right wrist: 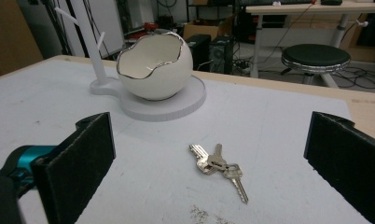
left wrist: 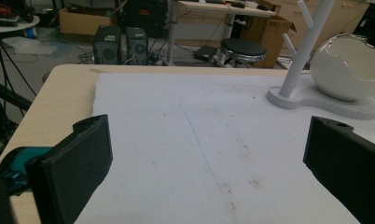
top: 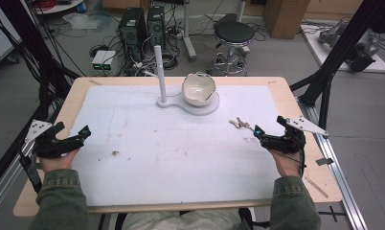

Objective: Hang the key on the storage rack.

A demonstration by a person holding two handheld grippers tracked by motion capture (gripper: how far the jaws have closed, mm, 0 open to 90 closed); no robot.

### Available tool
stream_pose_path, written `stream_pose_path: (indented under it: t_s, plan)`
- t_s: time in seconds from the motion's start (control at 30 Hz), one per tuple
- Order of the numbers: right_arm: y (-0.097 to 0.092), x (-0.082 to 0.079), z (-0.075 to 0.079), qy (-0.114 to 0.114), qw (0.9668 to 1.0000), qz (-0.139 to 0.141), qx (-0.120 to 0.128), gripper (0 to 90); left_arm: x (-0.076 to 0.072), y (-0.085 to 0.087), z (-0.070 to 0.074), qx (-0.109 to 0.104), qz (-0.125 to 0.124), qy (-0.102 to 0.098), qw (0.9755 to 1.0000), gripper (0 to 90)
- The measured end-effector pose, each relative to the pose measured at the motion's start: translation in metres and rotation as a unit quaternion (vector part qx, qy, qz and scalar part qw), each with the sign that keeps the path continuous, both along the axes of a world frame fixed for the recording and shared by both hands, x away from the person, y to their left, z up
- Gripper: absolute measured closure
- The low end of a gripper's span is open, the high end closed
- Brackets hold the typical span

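A bunch of silver keys [top: 240, 124] [right wrist: 218, 167] lies flat on the white mat, right of centre. My right gripper [top: 258, 132] [right wrist: 209, 163] is open just behind the keys, which lie between and ahead of its wide-apart jaws. A white eggshell-shaped bowl [top: 198, 89] [right wrist: 154, 67] [left wrist: 349, 67] with a jagged silver rim sits on a white stand base [top: 209, 106], beside an upright white peg post [top: 159, 72] [left wrist: 304, 46]. My left gripper [top: 83, 134] [left wrist: 209, 163] is open at the mat's left edge, with nothing between its jaws.
The white mat [top: 181, 158] covers most of the wooden table [top: 75, 91] and carries a few brown specks. Beyond the far edge stand a black stool [top: 233, 33], computer towers [top: 133, 28] and cables. A black frame strut [top: 339, 52] rises at the right.
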State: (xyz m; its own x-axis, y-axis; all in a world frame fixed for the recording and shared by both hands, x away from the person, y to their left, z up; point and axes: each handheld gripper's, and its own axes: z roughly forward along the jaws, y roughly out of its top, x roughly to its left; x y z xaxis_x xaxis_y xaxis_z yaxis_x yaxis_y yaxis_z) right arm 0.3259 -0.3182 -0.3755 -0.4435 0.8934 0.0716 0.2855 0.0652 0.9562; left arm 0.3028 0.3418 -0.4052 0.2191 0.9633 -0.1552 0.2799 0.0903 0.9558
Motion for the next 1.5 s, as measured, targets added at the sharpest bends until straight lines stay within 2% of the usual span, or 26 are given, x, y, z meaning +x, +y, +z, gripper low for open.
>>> stream_pose_path:
  t_s: [0.57,0.7,0.77,0.83,1.07,1.2,1.3,1.4,1.5]
  plan:
    - [0.005,0.000,-0.003,0.012,0.9998,0.003,-0.018,0.8,0.001,-0.001,-0.002,0.005,-0.004,0.006,1.0000,1.7]
    - [0.005,0.001,-0.003,0.019,0.9996,0.004,-0.019,0.8,0.002,-0.001,-0.002,0.004,-0.005,0.008,1.0000,1.7]
    - [0.006,0.002,-0.002,0.030,0.9993,0.005,-0.022,0.8,0.002,-0.001,-0.003,0.005,-0.005,0.011,0.9999,1.7]
    - [0.009,0.004,0.000,0.036,0.9986,0.005,-0.038,0.8,0.002,-0.001,-0.003,0.004,-0.006,0.011,0.9999,1.7]
    - [0.014,0.013,0.005,0.051,0.9975,0.009,-0.047,0.8,0.003,-0.002,-0.004,0.002,-0.009,0.015,0.9998,1.7]
    - [0.023,0.026,0.011,0.071,0.9946,0.023,-0.072,0.8,0.003,-0.002,-0.004,0.002,-0.009,0.016,0.9998,1.7]
    - [0.026,0.030,0.014,0.075,0.9936,0.028,-0.080,0.8,0.004,-0.002,-0.004,0.002,-0.008,0.015,0.9998,1.7]
    - [0.033,0.040,0.020,0.081,0.9910,0.038,-0.099,0.8,0.004,-0.001,-0.005,0.000,-0.008,0.016,0.9998,1.7]
    - [0.035,0.046,0.021,0.088,0.9895,0.042,-0.107,0.8,0.005,-0.002,-0.005,0.000,-0.011,0.019,0.9998,1.7]
